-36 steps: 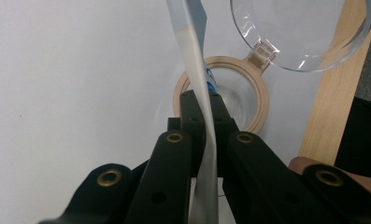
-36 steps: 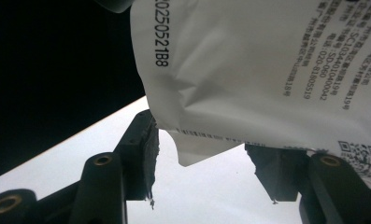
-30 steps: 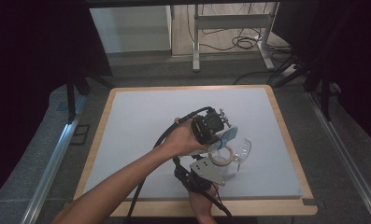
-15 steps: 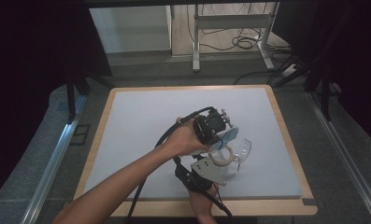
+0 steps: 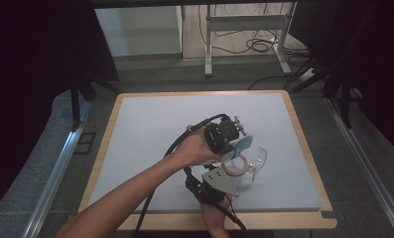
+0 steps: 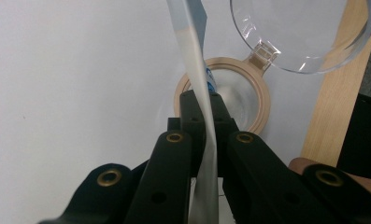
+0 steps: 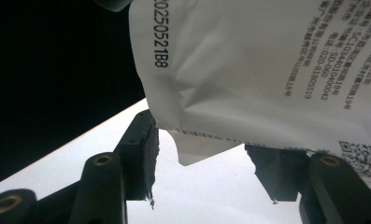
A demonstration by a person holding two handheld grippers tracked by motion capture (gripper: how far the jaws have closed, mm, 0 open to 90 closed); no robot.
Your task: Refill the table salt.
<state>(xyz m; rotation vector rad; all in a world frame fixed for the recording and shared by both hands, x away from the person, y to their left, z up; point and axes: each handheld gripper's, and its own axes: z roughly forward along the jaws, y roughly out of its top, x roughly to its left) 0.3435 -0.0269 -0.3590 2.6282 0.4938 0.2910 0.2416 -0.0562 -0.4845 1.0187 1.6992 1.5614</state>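
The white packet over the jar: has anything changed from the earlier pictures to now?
Nothing visibly changed. The left hand-held gripper is still shut on the white packet above the open jar, and the right hand-held gripper stays in place below, its jaws apart.

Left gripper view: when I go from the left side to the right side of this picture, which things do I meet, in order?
white table top → packet → clear lid → wooden table edge
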